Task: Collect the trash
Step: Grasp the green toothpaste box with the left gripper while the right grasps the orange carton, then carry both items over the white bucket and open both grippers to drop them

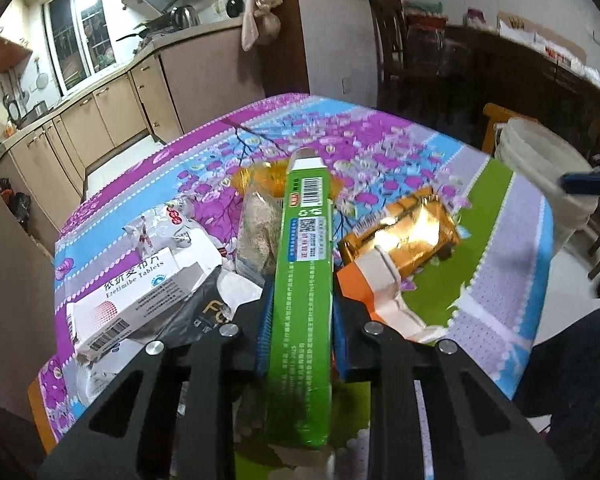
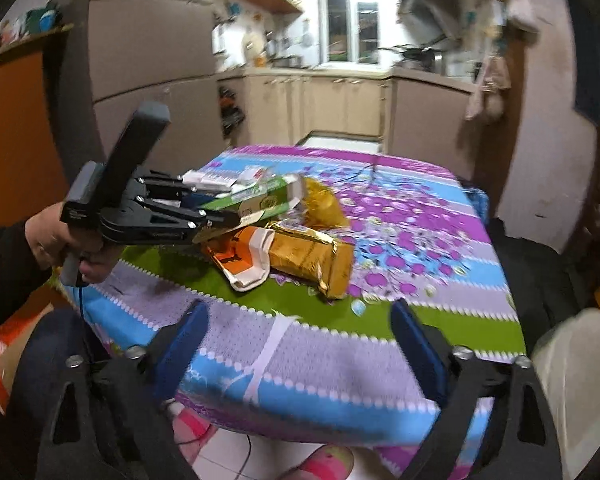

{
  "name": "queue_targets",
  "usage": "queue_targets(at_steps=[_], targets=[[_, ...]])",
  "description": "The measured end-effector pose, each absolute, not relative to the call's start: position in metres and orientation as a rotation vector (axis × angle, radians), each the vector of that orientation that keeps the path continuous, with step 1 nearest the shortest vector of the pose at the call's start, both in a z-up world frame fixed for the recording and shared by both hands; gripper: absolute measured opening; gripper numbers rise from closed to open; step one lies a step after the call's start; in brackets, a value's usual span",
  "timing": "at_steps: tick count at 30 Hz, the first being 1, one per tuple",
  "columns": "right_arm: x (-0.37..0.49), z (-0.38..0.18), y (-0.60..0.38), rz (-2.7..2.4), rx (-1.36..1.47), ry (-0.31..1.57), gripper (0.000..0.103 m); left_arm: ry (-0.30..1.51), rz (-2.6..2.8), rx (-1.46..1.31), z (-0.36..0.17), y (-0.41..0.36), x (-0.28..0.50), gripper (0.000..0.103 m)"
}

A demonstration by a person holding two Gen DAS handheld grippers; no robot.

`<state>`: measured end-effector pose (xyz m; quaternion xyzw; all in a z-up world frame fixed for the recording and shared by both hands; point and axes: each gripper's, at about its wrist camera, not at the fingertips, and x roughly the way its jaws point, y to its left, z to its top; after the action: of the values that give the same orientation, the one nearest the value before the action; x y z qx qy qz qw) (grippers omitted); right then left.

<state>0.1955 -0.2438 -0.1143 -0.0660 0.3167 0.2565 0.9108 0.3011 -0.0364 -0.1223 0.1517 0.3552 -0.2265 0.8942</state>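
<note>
My left gripper is shut on a long green box and holds it above the trash pile; the gripper and the box also show in the right wrist view. Under it lie a white tablet box, a crumpled silver wrapper, a gold foil pack, an orange-and-white carton and a clear bag of crumbs. My right gripper is open and empty over the table's near edge, apart from the gold pack and the orange carton.
The table has a flowered purple, blue and green cloth. A white bin stands off the table's right side and shows at lower right in the right wrist view. Kitchen cabinets lie beyond. Dark chairs stand behind.
</note>
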Motion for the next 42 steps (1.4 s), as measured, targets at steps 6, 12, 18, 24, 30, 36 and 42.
queue_targets(at_steps=[6, 12, 18, 24, 30, 36, 42], targets=[[0.217, -0.122, -0.192, 0.686, -0.265, 0.683, 0.054, 0.658, -0.415, 0.162, -0.093, 0.0, 0.288, 0.022], [0.238, -0.136, -0.131, 0.74, -0.396, 0.691, 0.052, 0.652, -0.362, 0.102, -0.095, 0.029, 0.279, 0.022], [0.256, -0.159, -0.105, 0.685, -0.474, 0.756, 0.026, 0.664, -0.354, 0.056, -0.103, 0.044, 0.278, 0.022], [0.243, -0.156, -0.108, 0.631, -0.424, 0.697, 0.005, 0.632, -0.336, 0.03, -0.103, 0.046, 0.27, 0.022], [0.205, -0.11, -0.134, 0.563, -0.227, 0.56, 0.005, 0.54, -0.264, 0.018, -0.088, 0.044, 0.248, 0.022], [0.18, -0.054, -0.177, 0.329, -0.086, 0.387, 0.005, 0.407, -0.237, 0.056, -0.057, 0.009, 0.214, 0.022], [0.169, -0.027, -0.224, 0.149, -0.047, 0.345, 0.005, 0.342, -0.263, 0.036, -0.032, -0.023, 0.2, 0.022]])
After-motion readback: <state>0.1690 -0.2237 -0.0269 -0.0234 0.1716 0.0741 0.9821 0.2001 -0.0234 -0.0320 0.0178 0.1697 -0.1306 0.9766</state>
